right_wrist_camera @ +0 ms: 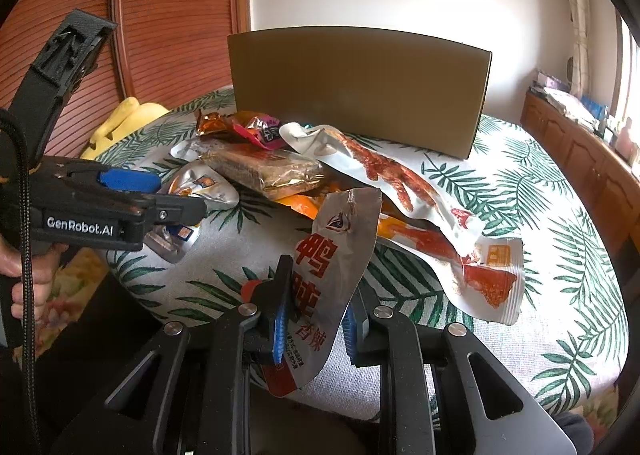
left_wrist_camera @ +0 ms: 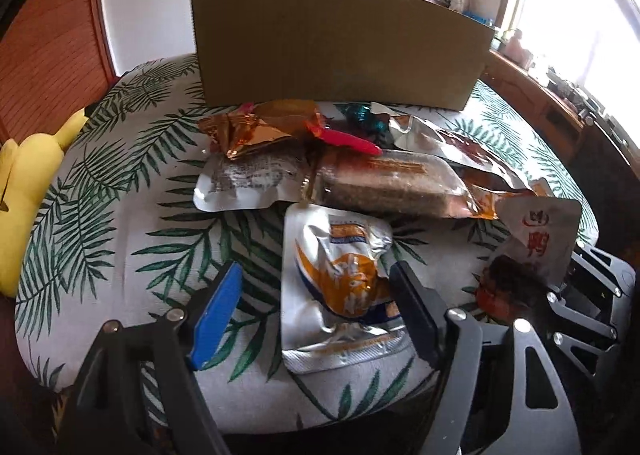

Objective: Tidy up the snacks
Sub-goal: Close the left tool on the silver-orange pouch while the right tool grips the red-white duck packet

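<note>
Pinching a grey packet with red lettering (right_wrist_camera: 336,275) between its fingers, the right gripper (right_wrist_camera: 316,331) holds it up at six o'clock of the snack pile (right_wrist_camera: 288,163), which lies on the leaf-print tablecloth (right_wrist_camera: 540,215). The left gripper (left_wrist_camera: 316,311) hovers with fingers spread around a silver and orange pouch (left_wrist_camera: 340,287), not yet gripping it. The cardboard box (right_wrist_camera: 360,87) stands at twelve o'clock behind the pile. The packet is caught low and hangs limp, so it may slip out or snag the box wall when carried over.
</note>
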Available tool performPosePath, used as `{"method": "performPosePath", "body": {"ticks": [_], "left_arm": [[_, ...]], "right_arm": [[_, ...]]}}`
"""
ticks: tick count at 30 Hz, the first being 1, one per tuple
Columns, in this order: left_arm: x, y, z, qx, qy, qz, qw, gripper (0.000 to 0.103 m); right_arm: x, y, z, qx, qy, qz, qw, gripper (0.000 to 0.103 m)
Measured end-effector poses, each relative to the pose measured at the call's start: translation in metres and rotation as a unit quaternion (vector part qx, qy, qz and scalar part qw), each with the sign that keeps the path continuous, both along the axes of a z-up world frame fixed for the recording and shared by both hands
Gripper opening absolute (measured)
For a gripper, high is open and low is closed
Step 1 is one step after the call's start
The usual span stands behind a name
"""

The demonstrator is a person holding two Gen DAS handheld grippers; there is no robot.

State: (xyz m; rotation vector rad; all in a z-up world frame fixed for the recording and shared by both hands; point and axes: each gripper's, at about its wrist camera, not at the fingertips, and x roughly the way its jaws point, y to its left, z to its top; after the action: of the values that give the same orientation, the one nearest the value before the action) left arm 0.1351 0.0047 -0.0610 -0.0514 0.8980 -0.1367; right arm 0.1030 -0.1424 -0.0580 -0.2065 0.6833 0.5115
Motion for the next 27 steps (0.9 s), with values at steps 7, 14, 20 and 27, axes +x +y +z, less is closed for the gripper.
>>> {"method": "performPosePath", "body": {"ticks": [7, 14, 20, 27], "left_arm": [[-0.006, -0.005, 0.005, -0.009, -0.014, -0.013, 0.9998, 0.046], [-0.019, -0.003, 0.009, -0.022, -0.031, -0.022, 0.9990, 0.040], [-0.027, -0.008, 0.015, -0.022, -0.053, -0.027, 0.9980, 0.040], [-0.034, -0.004, 0.033, -0.036, -0.074, -0.025, 0.9963, 0.040]], "right_arm": [[-0.002, 0.001, 0.001, -0.003, -0.003, 0.002, 1.000, 0.020], [-0.005, 0.001, 0.003, -0.008, -0.010, 0.004, 1.000, 0.019], [-0.006, 0.001, 0.003, -0.007, -0.010, 0.005, 1.000, 0.019], [-0.007, -0.002, 0.006, -0.005, -0.013, 0.004, 1.000, 0.019]]}}
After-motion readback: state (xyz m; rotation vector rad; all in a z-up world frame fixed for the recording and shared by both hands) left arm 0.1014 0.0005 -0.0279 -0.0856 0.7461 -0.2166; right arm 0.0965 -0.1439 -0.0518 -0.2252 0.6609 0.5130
